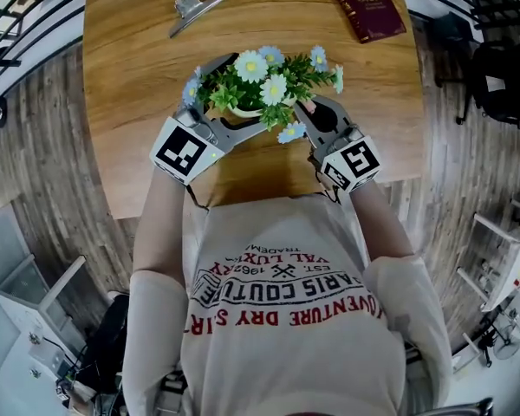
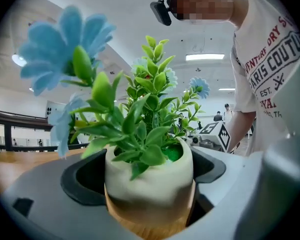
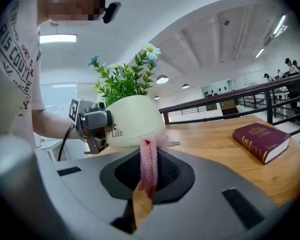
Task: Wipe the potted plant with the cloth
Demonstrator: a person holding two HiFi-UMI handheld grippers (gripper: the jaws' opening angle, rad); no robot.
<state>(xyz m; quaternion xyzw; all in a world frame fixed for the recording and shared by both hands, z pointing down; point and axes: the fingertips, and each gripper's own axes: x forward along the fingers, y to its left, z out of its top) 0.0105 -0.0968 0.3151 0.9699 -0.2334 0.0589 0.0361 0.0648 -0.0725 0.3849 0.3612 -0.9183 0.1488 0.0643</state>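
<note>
Above the near part of the wooden table [image 1: 139, 76], my left gripper [image 1: 243, 94] is closed round the white pot of the potted plant [image 2: 149, 179], held tilted. My right gripper [image 3: 149, 173] pinches a thin pink cloth [image 3: 148, 156], and the cloth's tip touches the pot's side. If I press too hard, I judge the pot could twist loose. A maroon book [image 1: 365, 4] and a metal clip [image 1: 193, 9] lie well apart and block nothing.

On the wooden table [image 1: 139, 76], a silver metal clip [image 1: 193, 9] lies at eleven o'clock of the white-potted plant [image 1: 264, 89], a maroon book [image 1: 366, 5] at one.
</note>
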